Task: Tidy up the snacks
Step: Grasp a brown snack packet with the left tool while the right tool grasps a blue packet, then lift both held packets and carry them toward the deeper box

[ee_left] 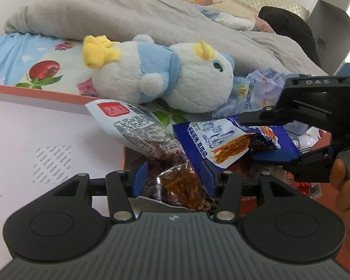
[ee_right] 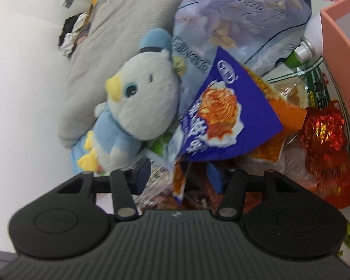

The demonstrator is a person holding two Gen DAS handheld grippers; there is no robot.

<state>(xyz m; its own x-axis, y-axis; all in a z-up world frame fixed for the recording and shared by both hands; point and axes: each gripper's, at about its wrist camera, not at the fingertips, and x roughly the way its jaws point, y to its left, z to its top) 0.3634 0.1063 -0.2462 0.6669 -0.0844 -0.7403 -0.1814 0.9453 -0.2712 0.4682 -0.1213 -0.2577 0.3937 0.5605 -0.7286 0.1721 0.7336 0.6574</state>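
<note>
Left wrist view: we are observing the left tongs point(ee_left: 175, 175) partly open, their blue pads sitting on either side of a clear packet of dark red snack point(ee_left: 175, 182) with a white printed top. Whether the pads are actually pressing it, we cannot tell. The right tongs point(ee_left: 266, 137) are reaching in from the right, held sideways by a hand point(ee_left: 345, 186); their fingers are lying above and below a blue noodle-snack packet point(ee_left: 221, 140), and we cannot tell whether they are clamping it. Both packets are lying on the bed among other snack wrappers, just in front of a white and blue plush bird point(ee_left: 161, 74). A pale purple bag point(ee_left: 259, 93) is lying beside the plush, and a grey blanket point(ee_left: 128, 16) is bunched behind it. A pink-edged box lid point(ee_left: 35, 93) is sitting at the left.

Right wrist view: we are seeing the right tongs point(ee_right: 179, 177) parted, with the lower corner of the blue packet point(ee_right: 221, 116) hanging between the pads without clear contact. A red foil wrapper point(ee_right: 324, 126) and a green packet point(ee_right: 317, 86) are lying against a pink box wall point(ee_right: 338, 46).
</note>
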